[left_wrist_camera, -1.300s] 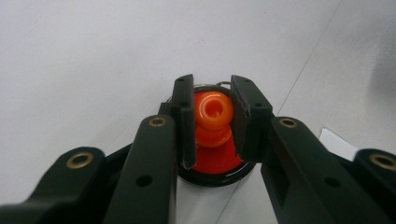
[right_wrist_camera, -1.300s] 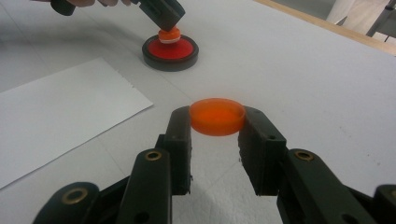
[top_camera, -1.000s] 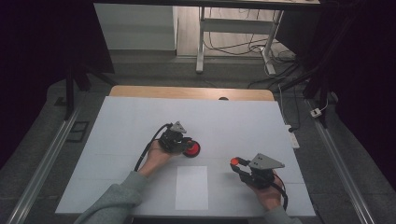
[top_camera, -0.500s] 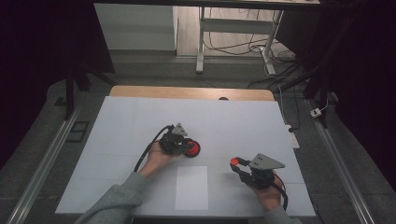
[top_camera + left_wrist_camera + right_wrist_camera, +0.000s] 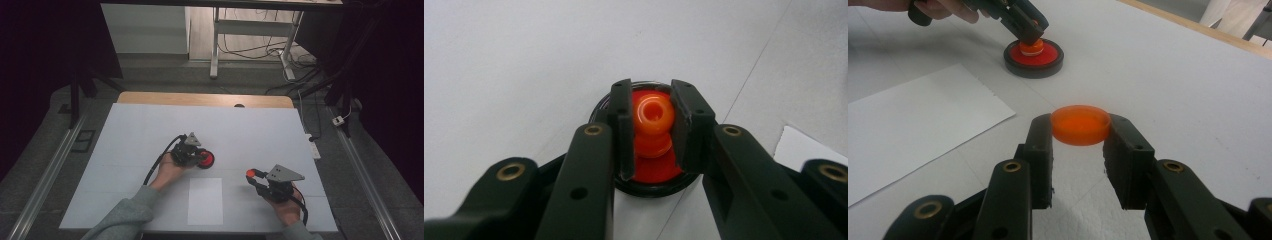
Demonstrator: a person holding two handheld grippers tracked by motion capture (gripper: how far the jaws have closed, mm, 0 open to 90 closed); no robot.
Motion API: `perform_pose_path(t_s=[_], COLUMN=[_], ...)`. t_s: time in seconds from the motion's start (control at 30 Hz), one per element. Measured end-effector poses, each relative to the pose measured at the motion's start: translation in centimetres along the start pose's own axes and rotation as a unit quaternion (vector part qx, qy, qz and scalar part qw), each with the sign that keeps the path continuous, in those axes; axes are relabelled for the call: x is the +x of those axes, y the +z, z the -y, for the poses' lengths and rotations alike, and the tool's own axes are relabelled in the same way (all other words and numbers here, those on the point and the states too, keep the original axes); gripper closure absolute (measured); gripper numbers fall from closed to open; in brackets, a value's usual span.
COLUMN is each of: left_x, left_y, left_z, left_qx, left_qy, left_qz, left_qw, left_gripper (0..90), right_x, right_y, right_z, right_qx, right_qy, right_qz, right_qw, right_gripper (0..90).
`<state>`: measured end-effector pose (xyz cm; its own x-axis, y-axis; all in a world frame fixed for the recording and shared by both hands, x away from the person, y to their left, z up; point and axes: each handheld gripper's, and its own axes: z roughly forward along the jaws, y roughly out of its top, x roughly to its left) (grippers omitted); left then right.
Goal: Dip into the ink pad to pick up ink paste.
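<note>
White counter (image 5: 150,130): left claw (image 5: 651,125) clamped the orange knob (image 5: 653,114) in its black base (image 5: 1033,59); right claw (image 5: 1079,132) gripped the orange cap (image 5: 1080,124), not yet fitted.

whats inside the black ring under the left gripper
A red disc fills the black ring, with an orange knob standing on it, clamped by the left gripper. The jaws hide the knob's sides.

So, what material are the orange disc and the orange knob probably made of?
The orange disc in the right gripper looks like translucent, semi-matte plastic: its rim glows evenly. The orange knob clamped by the left gripper seems glossy plastic or rubber, given its bright highlights.
</note>
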<state>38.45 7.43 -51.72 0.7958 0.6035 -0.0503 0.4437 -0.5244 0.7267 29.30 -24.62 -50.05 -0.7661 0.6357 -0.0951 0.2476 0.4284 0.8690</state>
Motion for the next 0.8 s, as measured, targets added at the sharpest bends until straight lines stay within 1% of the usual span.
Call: perform_pose_path(t_s=[0.13, 0.3, 0.53, 0.6, 0.7, 0.8], left_x=[0.02, 0.05, -0.01, 0.05, 0.21, 0.33], left_y=[0.00, 0.03, 0.06, 0.05, 0.04, 0.02], left_z=[0.00, 0.07, 0.12, 0.11, 0.10, 0.10], left_qx=[0.001, -0.002, -0.004, -0.004, -0.007, -0.009], left_qy=[0.000, -0.001, 0.000, 0.000, -0.007, -0.006], left_qz=[0.001, 0.002, 0.000, 0.002, 0.007, 0.010], left_qw=[1.0000, 1.0000, 1.0000, 1.0000, 0.9999, 0.9999], left_gripper=[72.5, 72.5, 72.5, 72.4, 72.3, 72.2], right_x=[-0.01, 0.00, 0.08, 0.09, 0.06, 0.02], right_y=[0.03, 0.01, 0.06, 0.02, -0.01, 0.00], right_z=[0.02, 0.00, -0.05, -0.05, -0.06, -0.06], right_qx=[0.002, -0.001, 0.002, 0.004, 0.003, 0.002], right_qy=[-0.001, 0.001, -0.003, -0.002, -0.003, -0.003], right_qz=[0.000, 0.000, -0.001, 0.000, 0.000, 0.001], right_qw=[1.0000, 1.0000, 1.0000, 1.0000, 1.0000, 1.0000], right_gripper=[64.5, 64.5, 64.5, 64.5, 64.5, 64.5])
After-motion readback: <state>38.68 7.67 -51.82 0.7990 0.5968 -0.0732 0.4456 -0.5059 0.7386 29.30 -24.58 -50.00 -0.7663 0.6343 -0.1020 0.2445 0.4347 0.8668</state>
